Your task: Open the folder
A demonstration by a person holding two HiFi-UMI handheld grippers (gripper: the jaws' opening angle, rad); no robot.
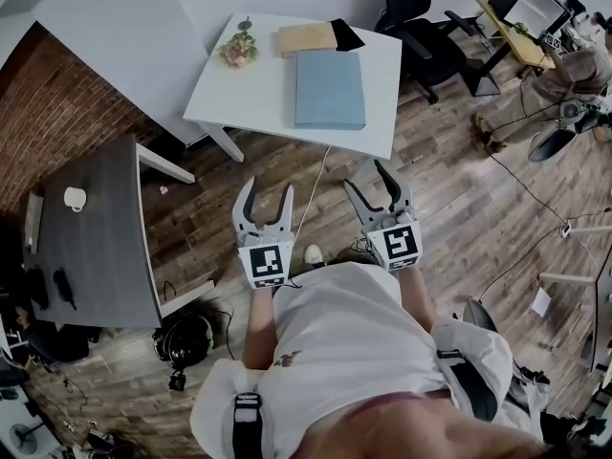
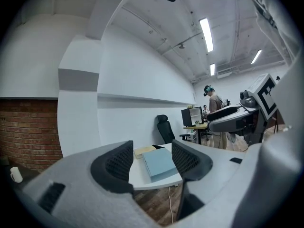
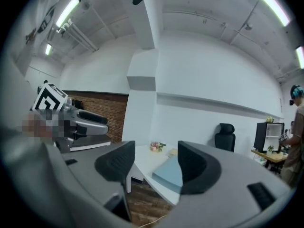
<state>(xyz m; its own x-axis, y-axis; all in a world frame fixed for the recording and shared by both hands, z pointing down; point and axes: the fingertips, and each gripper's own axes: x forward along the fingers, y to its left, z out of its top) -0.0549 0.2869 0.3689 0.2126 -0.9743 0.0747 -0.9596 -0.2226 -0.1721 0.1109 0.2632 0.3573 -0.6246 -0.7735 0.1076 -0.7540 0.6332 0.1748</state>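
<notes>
Both your claws are held out in front of you, level and side by side. The left gripper point(image 1: 269, 191) has its jaws spread wide with nothing between them. The right gripper point(image 1: 367, 178) stands just as wide and holds nothing either. Each carries a cube printed with black-and-white square markers.

The folder point(image 1: 330, 89), pale blue and closed, lies flat on the white table point(image 1: 258, 94) ahead of you, towards its near right corner and well apart from both claws. Both gripper views frame it between the jaws, far off.

Behind the folder on the same table lie a tan notebook point(image 1: 307, 38) and, at its right edge, a flat black item point(image 1: 346, 34). A small posy of flowers point(image 1: 239, 46) sits to the left of them.

Wooden floor point(image 1: 449, 208) separates you from the table, and a white cable point(image 1: 311, 194) trails across it. To your left stands a dark grey desk point(image 1: 96, 247) with a white mug point(image 1: 75, 198) on it, against a brick wall point(image 1: 48, 113). A black office chair point(image 1: 421, 27) stands beyond the table on the right, and a person point(image 1: 564, 79) is further right.
</notes>
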